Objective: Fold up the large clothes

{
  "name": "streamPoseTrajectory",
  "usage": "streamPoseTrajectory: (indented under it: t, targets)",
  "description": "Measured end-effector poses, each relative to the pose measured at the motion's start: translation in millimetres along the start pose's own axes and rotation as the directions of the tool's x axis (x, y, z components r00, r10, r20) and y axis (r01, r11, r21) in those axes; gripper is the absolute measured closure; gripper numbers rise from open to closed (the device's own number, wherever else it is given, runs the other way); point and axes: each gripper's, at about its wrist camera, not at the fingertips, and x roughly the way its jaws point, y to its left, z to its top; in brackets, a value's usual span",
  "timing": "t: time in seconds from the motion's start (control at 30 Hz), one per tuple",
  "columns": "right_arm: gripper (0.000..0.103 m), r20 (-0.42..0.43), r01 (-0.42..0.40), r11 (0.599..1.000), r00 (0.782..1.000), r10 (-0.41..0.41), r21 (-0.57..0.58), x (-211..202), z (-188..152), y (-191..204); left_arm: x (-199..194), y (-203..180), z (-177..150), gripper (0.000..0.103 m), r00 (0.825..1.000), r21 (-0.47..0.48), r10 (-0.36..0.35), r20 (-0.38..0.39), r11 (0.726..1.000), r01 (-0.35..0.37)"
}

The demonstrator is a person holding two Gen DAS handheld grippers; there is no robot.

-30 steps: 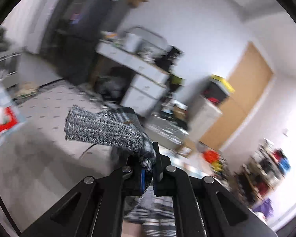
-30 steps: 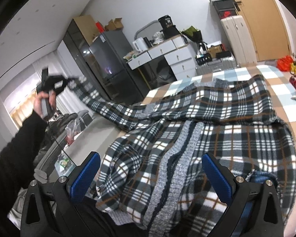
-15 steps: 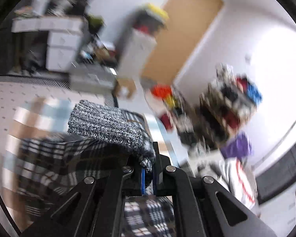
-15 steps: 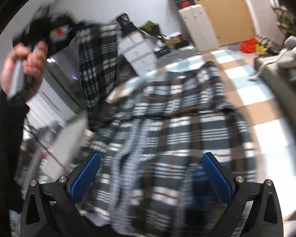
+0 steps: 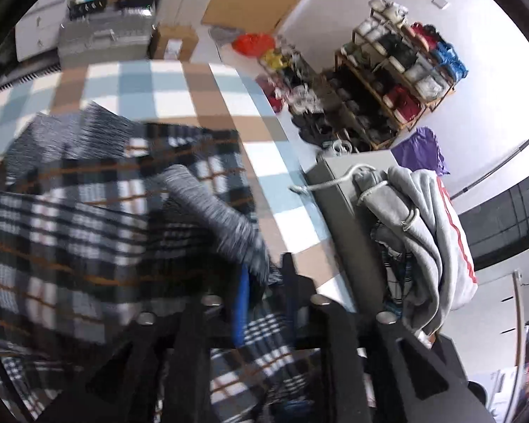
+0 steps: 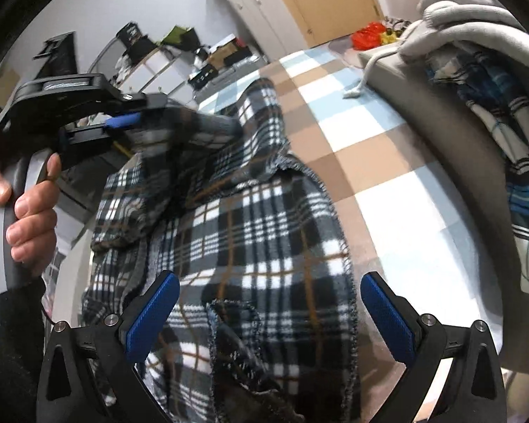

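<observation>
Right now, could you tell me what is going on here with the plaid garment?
A person is folding a large plaid jacket spread on a checked surface. The left tool is shut on the jacket's grey knit cuff and holds the sleeve over the jacket's body. The right tool is open above the near part of the jacket, gripping nothing. A grey hoodie and other clothes are piled at the side.
</observation>
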Motion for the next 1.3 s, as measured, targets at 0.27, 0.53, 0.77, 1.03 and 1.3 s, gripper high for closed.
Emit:
streamPoseTrajectory:
  t: [0.27,0.53,0.77,1.03,1.3]
  targets:
    - [0.000,-0.001,-0.004,1.000,1.000,0.004,-0.027,5,-3,11,-56,78,-6,0.036,0.987,-0.091,0.126,0.104,0.989,-0.116]
    - [0.000,0.110,0.039,0.977,0.994,-0.017,-0.208,3,34,63,-54,158,-36,0.036,0.972,-0.221,0.228,0.062,0.953,-0.209]
    - [0.005,0.048,0.259,0.691,0.950,-0.309,-0.674,113,81,162,-29,180,-49,0.036,0.967,-0.241,0.253,-0.006,0.939,-0.247]
    - [0.094,-0.071,0.287,0.691,0.895,-0.440,-0.663,178,118,149,-28,186,-53,0.036,0.981,-0.256,0.194,-0.009,0.948,-0.190]
    - [0.094,0.231,-0.118,0.970,0.959,0.167,-0.212,56,177,82,-43,195,-57,0.036,0.967,-0.263,0.253,0.027,0.935,-0.237]
